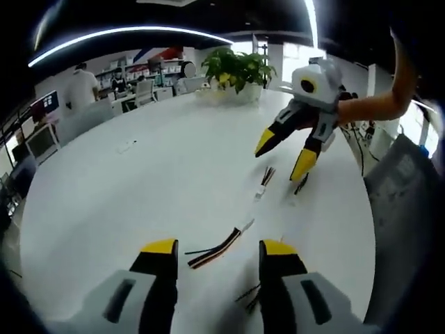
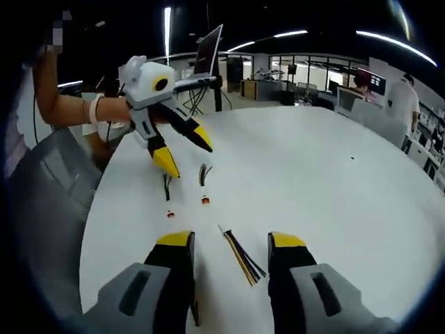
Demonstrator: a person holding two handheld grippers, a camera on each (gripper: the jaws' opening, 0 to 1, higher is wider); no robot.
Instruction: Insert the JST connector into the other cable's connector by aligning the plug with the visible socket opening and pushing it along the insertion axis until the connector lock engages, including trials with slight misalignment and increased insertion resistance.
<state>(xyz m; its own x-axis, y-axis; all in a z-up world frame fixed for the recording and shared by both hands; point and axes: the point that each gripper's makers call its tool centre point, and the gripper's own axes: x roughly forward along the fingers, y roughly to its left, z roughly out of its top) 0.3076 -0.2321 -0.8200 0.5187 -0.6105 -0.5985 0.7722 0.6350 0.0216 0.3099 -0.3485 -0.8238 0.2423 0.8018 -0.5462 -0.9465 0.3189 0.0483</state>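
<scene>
My left gripper (image 1: 218, 248) stands open low over the white table (image 1: 139, 195), and a short striped cable (image 1: 217, 248) with a pale connector at its far end lies between its jaws. A darker cable (image 1: 250, 296) lies by its right jaw. Farther off, my right gripper (image 1: 284, 154) hovers open above two more short cables (image 1: 264, 181) (image 1: 300, 184). In the right gripper view its own open jaws (image 2: 230, 241) frame a multi-wire cable (image 2: 240, 257). Across the table the left gripper (image 2: 185, 149) hangs open over two small cables (image 2: 204, 182) (image 2: 167, 195). Nothing is held.
A potted plant (image 1: 236, 68) stands at the table's far side. A person's bare forearm (image 2: 64, 108) holds the left gripper. A grey chair back (image 1: 403, 188) sits at the table edge. Desks, monitors and people fill the office behind.
</scene>
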